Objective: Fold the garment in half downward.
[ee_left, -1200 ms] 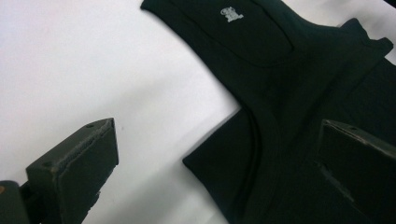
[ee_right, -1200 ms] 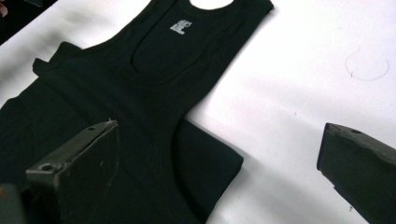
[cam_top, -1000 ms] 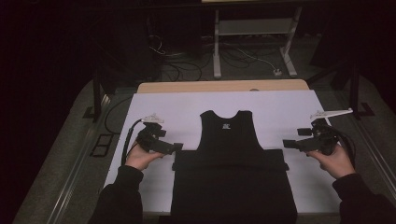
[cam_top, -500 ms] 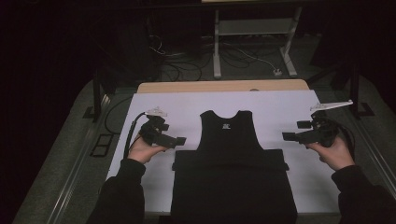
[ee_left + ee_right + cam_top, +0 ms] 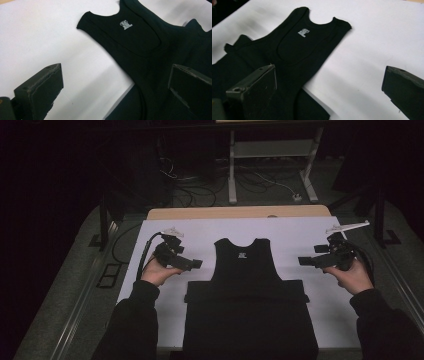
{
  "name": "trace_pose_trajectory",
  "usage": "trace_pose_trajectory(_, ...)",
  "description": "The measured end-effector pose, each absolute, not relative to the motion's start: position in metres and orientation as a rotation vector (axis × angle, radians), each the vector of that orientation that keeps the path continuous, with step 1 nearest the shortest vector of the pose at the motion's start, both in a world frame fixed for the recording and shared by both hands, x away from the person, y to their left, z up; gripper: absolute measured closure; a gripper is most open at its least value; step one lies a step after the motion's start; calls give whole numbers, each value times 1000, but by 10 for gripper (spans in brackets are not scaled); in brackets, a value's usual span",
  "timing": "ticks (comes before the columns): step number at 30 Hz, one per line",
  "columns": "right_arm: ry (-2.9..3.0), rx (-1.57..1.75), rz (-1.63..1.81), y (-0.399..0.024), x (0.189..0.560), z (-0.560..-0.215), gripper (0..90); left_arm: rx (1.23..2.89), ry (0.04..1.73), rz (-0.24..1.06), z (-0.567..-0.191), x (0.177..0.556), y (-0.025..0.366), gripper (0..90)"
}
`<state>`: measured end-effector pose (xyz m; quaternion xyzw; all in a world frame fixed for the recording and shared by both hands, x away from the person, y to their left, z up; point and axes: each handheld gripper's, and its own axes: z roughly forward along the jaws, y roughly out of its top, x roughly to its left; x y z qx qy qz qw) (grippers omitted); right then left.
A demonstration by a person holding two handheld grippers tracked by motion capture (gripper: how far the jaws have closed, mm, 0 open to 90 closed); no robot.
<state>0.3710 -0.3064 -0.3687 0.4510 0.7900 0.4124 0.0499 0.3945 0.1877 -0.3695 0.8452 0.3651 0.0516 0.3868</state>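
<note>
I hold my left gripper (image 5: 196, 264) and right gripper (image 5: 302, 261) off either side of the black top (image 5: 246, 265), jaws spread wide and empty, I judge to take its edges for a fold. It lies flat mid-table (image 5: 200, 227), hem doubled over; the gripper views show its small neck label (image 5: 125, 24), a speck from above.

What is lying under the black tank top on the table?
The black tank top lies flat on a white sheet that covers the table; a strip of wooden table edge shows beyond it. What lies directly beneath the fabric is covered.
</note>
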Motion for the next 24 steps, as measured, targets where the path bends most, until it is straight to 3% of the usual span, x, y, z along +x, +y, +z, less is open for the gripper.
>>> trace_pose_trajectory(24,2413,1383,1259,-300,403,-376,0,2161,972,97,-387,423,178,0)
